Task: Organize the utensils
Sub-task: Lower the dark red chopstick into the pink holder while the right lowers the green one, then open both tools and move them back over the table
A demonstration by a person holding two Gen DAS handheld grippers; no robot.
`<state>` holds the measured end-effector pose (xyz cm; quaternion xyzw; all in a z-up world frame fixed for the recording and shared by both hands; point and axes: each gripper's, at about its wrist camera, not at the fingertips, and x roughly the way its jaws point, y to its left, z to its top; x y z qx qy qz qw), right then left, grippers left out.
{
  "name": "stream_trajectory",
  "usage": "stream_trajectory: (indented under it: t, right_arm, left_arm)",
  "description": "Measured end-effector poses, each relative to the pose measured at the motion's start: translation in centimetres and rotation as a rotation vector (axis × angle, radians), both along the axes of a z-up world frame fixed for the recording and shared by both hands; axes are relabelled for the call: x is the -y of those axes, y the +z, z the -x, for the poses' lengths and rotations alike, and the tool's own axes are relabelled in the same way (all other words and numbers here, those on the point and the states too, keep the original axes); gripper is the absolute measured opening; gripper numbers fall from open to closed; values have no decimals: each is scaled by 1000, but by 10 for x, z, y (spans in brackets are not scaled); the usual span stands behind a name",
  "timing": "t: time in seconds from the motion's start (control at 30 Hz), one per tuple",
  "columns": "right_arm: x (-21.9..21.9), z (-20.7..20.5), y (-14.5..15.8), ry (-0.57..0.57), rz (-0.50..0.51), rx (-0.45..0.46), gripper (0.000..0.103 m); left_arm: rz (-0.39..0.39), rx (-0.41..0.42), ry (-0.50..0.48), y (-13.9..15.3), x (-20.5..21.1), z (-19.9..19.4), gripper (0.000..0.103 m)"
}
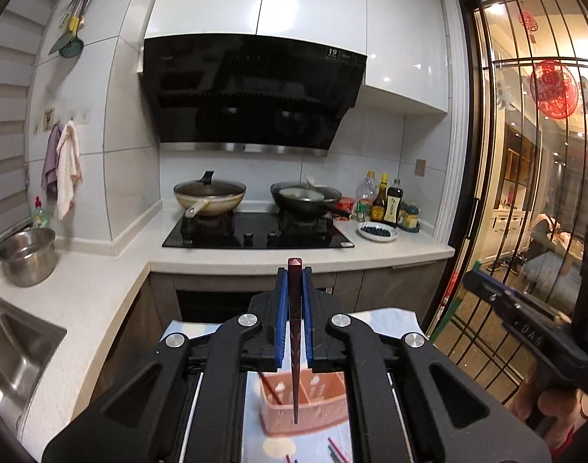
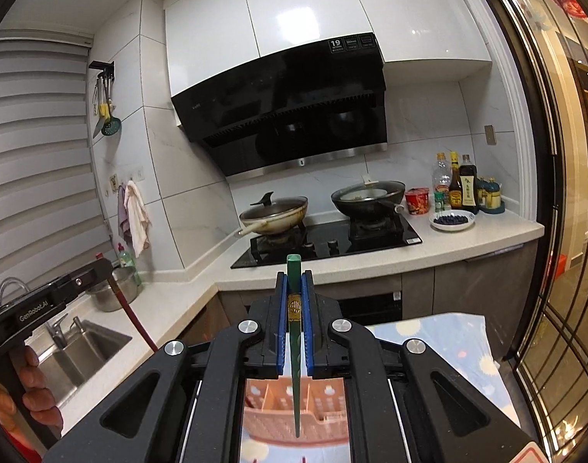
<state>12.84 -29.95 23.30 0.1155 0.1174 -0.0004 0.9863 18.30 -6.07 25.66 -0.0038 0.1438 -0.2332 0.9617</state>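
My left gripper (image 1: 294,276) is shut on a dark red chopstick (image 1: 295,347) that hangs point down over a pink divided utensil basket (image 1: 324,405). One red chopstick (image 1: 268,387) leans inside the basket's left compartment. My right gripper (image 2: 294,279) is shut on a green chopstick (image 2: 295,386), its tip above the same pink basket (image 2: 270,416). The right gripper (image 1: 487,289) shows at the right edge of the left wrist view. In the right wrist view the left gripper (image 2: 102,266) appears at the left with its red chopstick (image 2: 133,316). Loose chopsticks (image 1: 338,449) lie on the patterned cloth (image 1: 390,320).
Beyond the cloth runs an L-shaped white counter (image 1: 100,293) with a steel sink (image 1: 16,347), a steel pot (image 1: 27,256), a black hob (image 1: 255,231) carrying two pans, sauce bottles (image 1: 382,198) and a plate of berries (image 1: 377,230). A glass door (image 1: 525,193) stands to the right.
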Motion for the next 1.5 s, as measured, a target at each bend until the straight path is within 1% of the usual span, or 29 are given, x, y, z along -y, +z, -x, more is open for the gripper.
stream_trajectory:
  t: [0.1, 0.23, 0.3, 0.4, 0.53, 0.6, 0.63, 0.67, 0.7, 0.73, 0.77, 0.8, 0.83, 0.87, 0.93, 1.03, 1.13, 1.2, 1.27, 1.37, 1.5]
  right_arm:
    - [-2, -22, 6, 1, -2, 6, 7]
    - [-7, -51, 0, 4, -9, -8, 7]
    - [-9, -64, -8, 13, -12, -25, 7]
    - [-12, -78, -24, 21, -5, -60, 7]
    - [-14, -90, -53, 28, -3, -127, 7]
    - [-14, -93, -67, 24, 5, -163, 7]
    - [-14, -92, -71, 17, 7, -167, 12]
    - [-14, -90, -74, 8, 12, -173, 15]
    - [-13, -87, -76, 4, 12, -174, 21]
    - [-13, -83, -76, 1, 10, -170, 26]
    - [-13, -78, -76, -3, 10, -166, 28]
    - [-12, -74, -76, -9, 12, -161, 29]
    - [-11, -68, -77, -14, 12, -154, 29]
    - [-10, -62, -78, -16, 11, -149, 30]
    - [-9, -49, -79, -20, 9, -145, 32]
    - [-9, -29, -82, -23, 11, -153, 32]
    - [-12, -5, -89, -27, 26, -166, 32]
    - [-15, 12, -99, -29, 43, -187, 32]
    - [-18, 30, -111, -29, 52, -216, 32]
    - [-22, 57, -133, -20, 45, -268, 32]
    - [-30, 89, -165, -6, 38, -350, 32]
  left_arm:
    - [7, 9, -11, 8, 9, -14, 7]
    - [16, -9, -22, 4, 20, -34, 7]
    - [21, -28, -33, -3, 25, -43, 7]
    - [7, -62, -39, -19, 33, -53, 7]
    - [-13, -125, -40, -45, 38, -66, 7]
    - [-26, -145, -24, -56, 38, -68, 8]
    - [-29, -154, -20, -60, 38, -69, 8]
    - [-28, -157, -11, -62, 37, -68, 8]
    - [-28, -160, -2, -65, 35, -67, 8]
    - [-27, -163, 0, -66, 33, -65, 12]
    - [-22, -165, 8, -66, 30, -62, 23]
    - [-17, -164, 18, -67, 26, -60, 29]
    - [-15, -158, 26, -69, 23, -57, 39]
    - [-14, -153, 35, -69, 20, -53, 42]
    - [-13, -149, 41, -71, 14, -47, 42]
    - [-11, -157, 43, -74, 4, -37, 42]
    - [-29, -161, 46, -82, -4, -19, 43]
    - [-48, -165, 46, -90, -8, -4, 46]
    - [-61, -178, 50, -101, -12, 11, 48]
    - [-79, -211, 53, -121, -20, 31, 48]
    - [-109, -293, 50, -157, -28, 54, 48]
